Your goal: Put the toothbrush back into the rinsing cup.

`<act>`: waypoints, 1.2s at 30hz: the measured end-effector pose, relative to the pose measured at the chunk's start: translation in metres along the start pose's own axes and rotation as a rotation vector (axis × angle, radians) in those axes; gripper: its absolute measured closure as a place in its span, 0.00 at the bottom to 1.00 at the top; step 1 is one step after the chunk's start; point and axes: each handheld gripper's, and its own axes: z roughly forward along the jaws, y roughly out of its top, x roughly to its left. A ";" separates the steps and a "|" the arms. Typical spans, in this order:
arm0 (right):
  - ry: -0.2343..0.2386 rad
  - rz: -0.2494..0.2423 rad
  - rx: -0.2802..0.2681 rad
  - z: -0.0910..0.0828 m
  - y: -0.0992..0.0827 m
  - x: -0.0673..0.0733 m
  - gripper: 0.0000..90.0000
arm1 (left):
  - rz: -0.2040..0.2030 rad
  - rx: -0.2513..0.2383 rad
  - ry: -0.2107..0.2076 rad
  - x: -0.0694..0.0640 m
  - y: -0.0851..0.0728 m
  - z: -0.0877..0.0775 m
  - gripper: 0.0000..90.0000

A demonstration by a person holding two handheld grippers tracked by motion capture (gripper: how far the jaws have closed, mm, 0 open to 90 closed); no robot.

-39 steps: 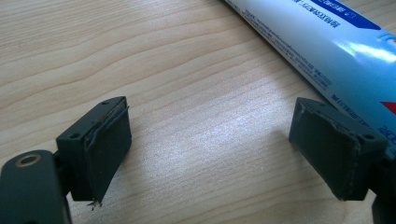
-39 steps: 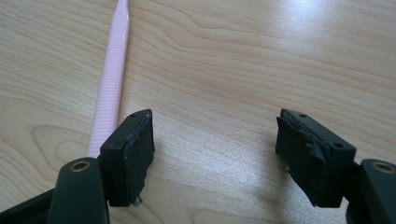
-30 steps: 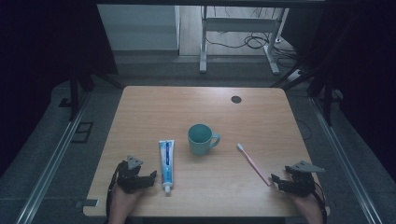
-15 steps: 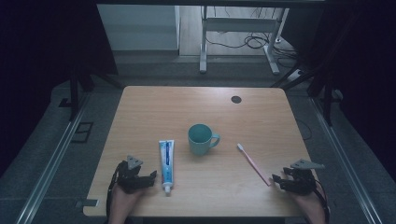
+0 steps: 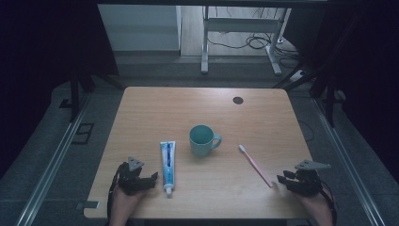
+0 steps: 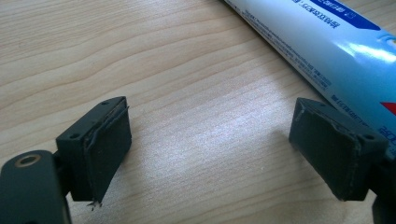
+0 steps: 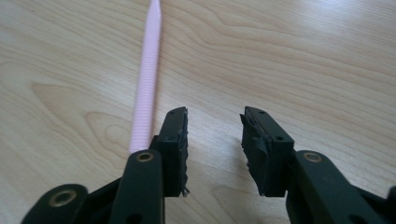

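A teal mug (image 5: 203, 140) stands mid-table. Left of it lies a white and blue toothpaste tube (image 5: 167, 162) (image 6: 327, 51), cap toward me. A pink toothbrush (image 5: 255, 165) (image 7: 147, 79) lies to the mug's right, bristles away from me. My left gripper (image 5: 147, 181) (image 6: 210, 154) rests near the front edge just left of the tube, jaws wide apart over bare wood. My right gripper (image 5: 283, 181) (image 7: 214, 147) sits by the toothbrush's near end; its jaws have just been closing and hold nothing, the handle lying outside its left finger (image 7: 175, 140).
A dark round grommet (image 5: 238, 100) sits near the table's far edge. Beyond the table (image 5: 155, 108) stand a metal frame (image 5: 207, 28) and floor cables. Rails run along both sides of the table.
My right gripper's jaws have narrowed. Both hands stay where they were, and the mug, tube and toothbrush lie unmoved.
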 end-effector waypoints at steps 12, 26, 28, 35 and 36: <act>0.075 -0.034 0.105 0.007 0.019 0.010 0.79 | 0.000 0.001 0.000 0.000 0.000 0.000 0.14; 0.121 -0.047 0.200 0.016 0.038 0.011 0.85 | -0.006 0.001 0.000 0.000 0.000 0.000 0.14; 0.125 -0.056 0.209 0.018 0.041 0.012 0.86 | -0.005 0.002 0.001 0.000 0.000 0.000 0.14; 0.170 -0.076 0.220 0.026 0.052 0.024 0.98 | -0.005 0.001 0.001 0.000 0.000 0.000 0.14; 0.170 -0.076 0.220 0.026 0.052 0.024 0.98 | -0.005 0.001 0.001 0.000 0.000 0.000 0.14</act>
